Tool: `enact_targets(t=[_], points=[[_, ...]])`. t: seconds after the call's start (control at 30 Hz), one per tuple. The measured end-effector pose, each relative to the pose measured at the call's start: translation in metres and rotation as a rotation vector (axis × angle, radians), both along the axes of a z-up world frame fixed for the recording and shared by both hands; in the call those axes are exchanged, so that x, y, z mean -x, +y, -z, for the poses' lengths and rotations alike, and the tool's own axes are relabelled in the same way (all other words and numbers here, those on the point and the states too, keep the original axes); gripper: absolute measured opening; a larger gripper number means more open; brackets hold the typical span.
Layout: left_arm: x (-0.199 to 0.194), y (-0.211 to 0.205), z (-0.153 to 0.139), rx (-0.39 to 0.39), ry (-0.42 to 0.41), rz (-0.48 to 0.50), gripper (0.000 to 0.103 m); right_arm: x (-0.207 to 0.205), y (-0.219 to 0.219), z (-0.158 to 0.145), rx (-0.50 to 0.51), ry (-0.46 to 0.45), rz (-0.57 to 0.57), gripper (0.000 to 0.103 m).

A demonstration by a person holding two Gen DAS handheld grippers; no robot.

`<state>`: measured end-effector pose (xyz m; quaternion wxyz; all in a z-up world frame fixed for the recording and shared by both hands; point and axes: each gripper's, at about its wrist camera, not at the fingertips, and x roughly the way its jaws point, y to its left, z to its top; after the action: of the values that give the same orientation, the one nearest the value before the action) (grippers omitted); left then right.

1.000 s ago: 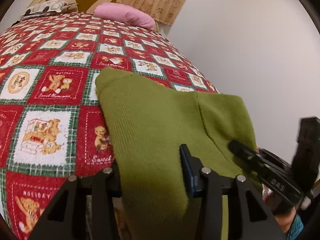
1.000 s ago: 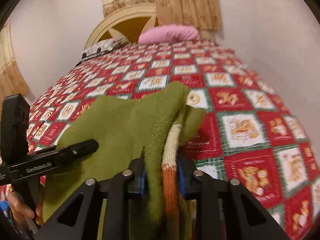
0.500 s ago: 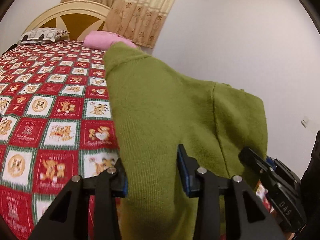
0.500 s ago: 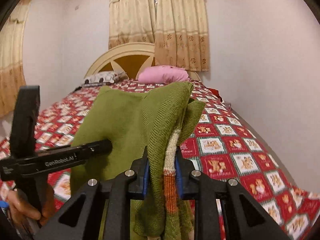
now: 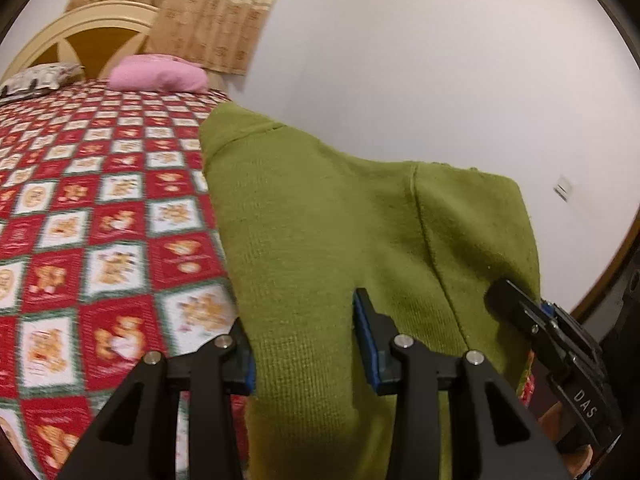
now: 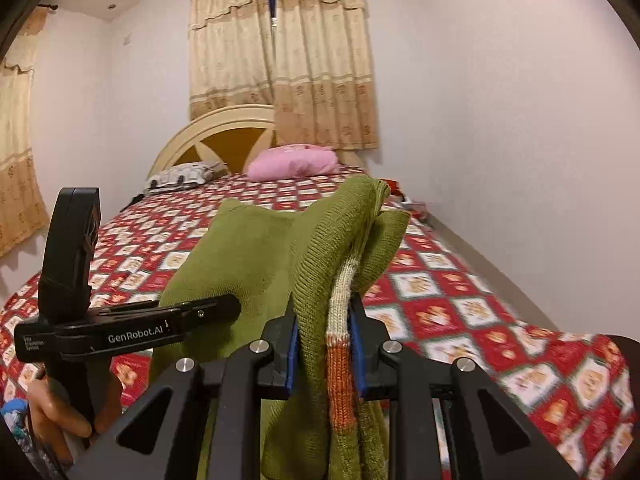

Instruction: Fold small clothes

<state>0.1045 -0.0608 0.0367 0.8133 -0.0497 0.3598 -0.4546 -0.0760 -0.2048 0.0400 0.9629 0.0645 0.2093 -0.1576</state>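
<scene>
While lifted clear of the bed (image 5: pixel 100 220), hung as one green sweater (image 5: pixel 340 220) between two grips. Held in the left hand-held gripper (image 5: pixel 300 320) with jaws partly apart, the gap packed with a thick fold of knit and both blue pads against it. Held in the right hand-held gripper (image 6: pixel 324 316) with jaws much closer, pinched on a bunched edge.

From the left wrist, showed only a broad, smooth green panel with one seam running down it, plus the tip of the right hand-held gripper (image 5: pixel 520 312) at the cloth's lower right corner. Showed a blank white wall (image 5: pixel 440 60) behind, a pink pillow (image 5: pixel 160 76) and part of a headboard (image 5: pixel 80 36).

From the right wrist, showed what stayed hidden in the other view: a cream and orange stripe (image 6: pixel 340 360) inside the fold, clamped between the pads, and several layers of sweater (image 6: pixel 248 248) draped over and below the jaws. Showed also the left hand-held gripper (image 6: pixel 224 304) side-on, its fingers reaching the cloth from the left, and the bare hand (image 6: pixel 60 412) around its grip. Took in the whole room too: curtain (image 6: pixel 280 60) over the headboard (image 6: pixel 224 136), a second curtain (image 6: pixel 16 160) at far left, a patterned pillow (image 6: pixel 180 174) beside the pink pillow (image 6: pixel 294 160), and the red checked bed (image 6: pixel 460 300) running away beneath.
</scene>
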Motion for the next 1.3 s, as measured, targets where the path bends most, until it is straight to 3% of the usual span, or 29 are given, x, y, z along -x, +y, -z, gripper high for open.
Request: enact_targets(t=[0.17,0.4,0.57,0.7,0.8,0.87,0.93,1.03,1.1,1.17,1.3], points=[[0.017,-0.050,0.010,-0.007,0.028,0.078,0.040,0.028,-0.031,0.007,0.025,0.036,0.097,0.021],[0.018,-0.120,0.036,-0.055,0.065,0.122,0.040,0.027,-0.095,0.034,0.025,0.118,0.212,0.021],[0.007,-0.164,0.066,-0.174,0.052,0.094,0.040,-0.001,-0.151,0.080,-0.007,0.260,0.256,0.022],[-0.005,-0.169,0.079,-0.205,0.107,0.061,0.056,-0.011,-0.185,0.111,-0.123,0.337,0.280,0.023],[-0.006,-0.170,0.082,-0.228,0.109,0.050,0.065,-0.005,-0.191,0.116,-0.195,0.325,0.278,0.024],[-0.005,-0.171,0.083,-0.237,0.115,0.041,0.070,0.000,-0.195,0.118,-0.215,0.320,0.288,0.029],[-0.004,-0.170,0.084,-0.271,0.115,0.018,0.085,0.005,-0.200,0.120,-0.241,0.325,0.310,0.047],[-0.009,-0.169,0.085,-0.295,0.135,0.014,0.090,0.022,-0.200,0.112,-0.268,0.313,0.366,0.048],[-0.007,-0.162,0.083,-0.297,0.142,0.009,0.090,0.038,-0.190,0.098,-0.224,0.283,0.387,0.048],[-0.004,-0.157,0.080,-0.301,0.133,0.007,0.090,0.054,-0.167,0.082,-0.099,0.270,0.396,0.048],[0.015,-0.135,0.069,-0.283,0.087,0.000,0.089,0.079,-0.120,0.064,0.039,0.236,0.355,0.048]])
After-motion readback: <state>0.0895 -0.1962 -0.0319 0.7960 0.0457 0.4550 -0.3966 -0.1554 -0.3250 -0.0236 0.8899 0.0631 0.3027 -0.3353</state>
